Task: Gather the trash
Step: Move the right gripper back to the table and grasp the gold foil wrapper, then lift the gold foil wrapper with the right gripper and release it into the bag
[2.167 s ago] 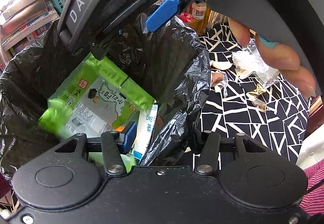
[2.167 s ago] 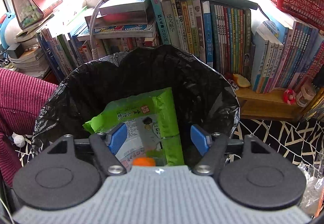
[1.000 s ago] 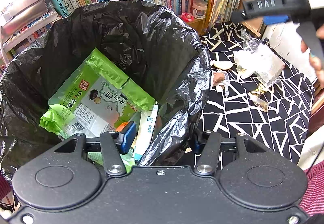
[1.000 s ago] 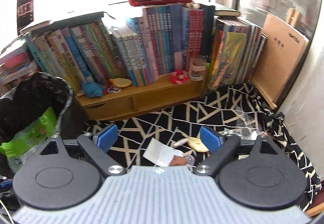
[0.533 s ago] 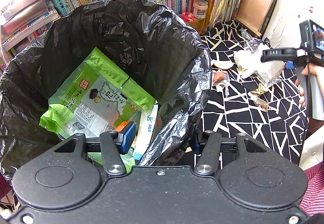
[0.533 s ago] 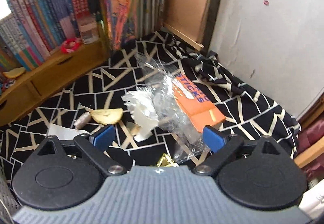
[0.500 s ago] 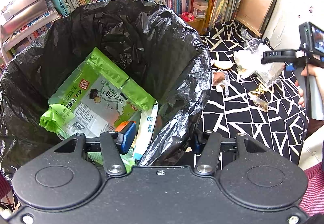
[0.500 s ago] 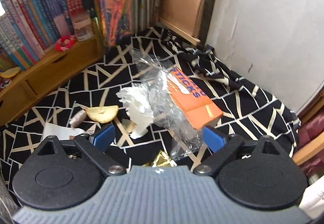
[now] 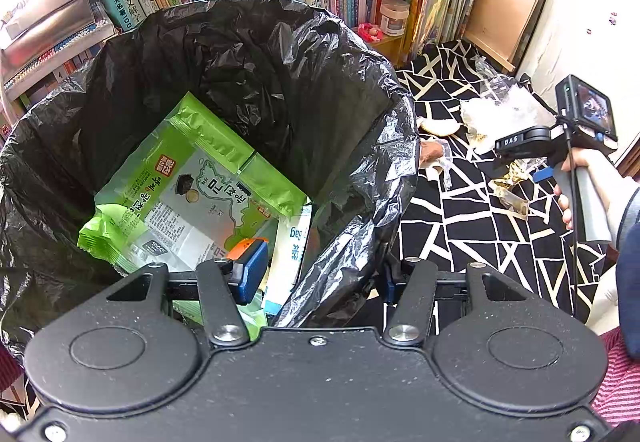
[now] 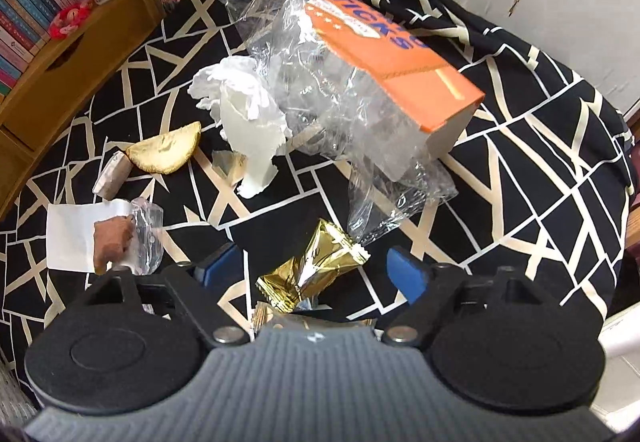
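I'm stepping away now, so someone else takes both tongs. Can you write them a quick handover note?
Left tongs: astride the black bin bag rim, whether clamped unclear.
Right tongs: open, empty, just above the gold wrapper.
Done: green snack pack and a white packet are in the bag.
Left on the patterned cloth: gold wrapper, orange box in clear plastic, crumpled tissue, peel, white paper and small scraps.

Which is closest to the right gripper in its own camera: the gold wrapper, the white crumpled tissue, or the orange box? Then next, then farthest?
1. Gold wrapper, between the right gripper's open fingers.
2. White crumpled tissue, ahead, left.
3. Orange box, farthest, right.
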The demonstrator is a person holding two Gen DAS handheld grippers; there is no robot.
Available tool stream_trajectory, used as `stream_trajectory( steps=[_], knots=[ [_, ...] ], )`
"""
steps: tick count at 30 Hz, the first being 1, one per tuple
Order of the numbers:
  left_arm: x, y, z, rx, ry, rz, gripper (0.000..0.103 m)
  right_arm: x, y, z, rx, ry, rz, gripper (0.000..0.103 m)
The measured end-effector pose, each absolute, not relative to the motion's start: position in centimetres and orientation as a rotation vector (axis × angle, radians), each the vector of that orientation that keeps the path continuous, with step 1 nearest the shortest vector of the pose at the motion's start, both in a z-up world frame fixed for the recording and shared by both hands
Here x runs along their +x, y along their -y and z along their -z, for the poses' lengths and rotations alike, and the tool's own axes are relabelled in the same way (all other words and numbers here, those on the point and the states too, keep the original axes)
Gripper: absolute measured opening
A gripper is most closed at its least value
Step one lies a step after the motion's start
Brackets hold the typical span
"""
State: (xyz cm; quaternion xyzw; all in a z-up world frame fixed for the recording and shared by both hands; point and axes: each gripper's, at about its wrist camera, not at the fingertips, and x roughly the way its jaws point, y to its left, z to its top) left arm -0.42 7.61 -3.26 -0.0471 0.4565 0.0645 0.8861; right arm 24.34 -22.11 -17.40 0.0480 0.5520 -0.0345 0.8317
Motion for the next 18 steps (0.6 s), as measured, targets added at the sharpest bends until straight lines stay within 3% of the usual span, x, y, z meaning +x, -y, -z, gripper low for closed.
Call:
stream_trajectory(
  steps=[7, 18],
  knots=[
    [-0.4, -7.6, 3.3, -0.098, -0.949, -0.134, 0.053, 24.5, 21.1, 17.8, 0.065, -1.199, 0.039, 0.070],
    [-0.4, -7.6, 3.3, -0.098, -0.949, -0.135, 0.053, 25.0, 22.2, 18.5, 0.122, -1.188, 0.071, 0.067]
  ],
)
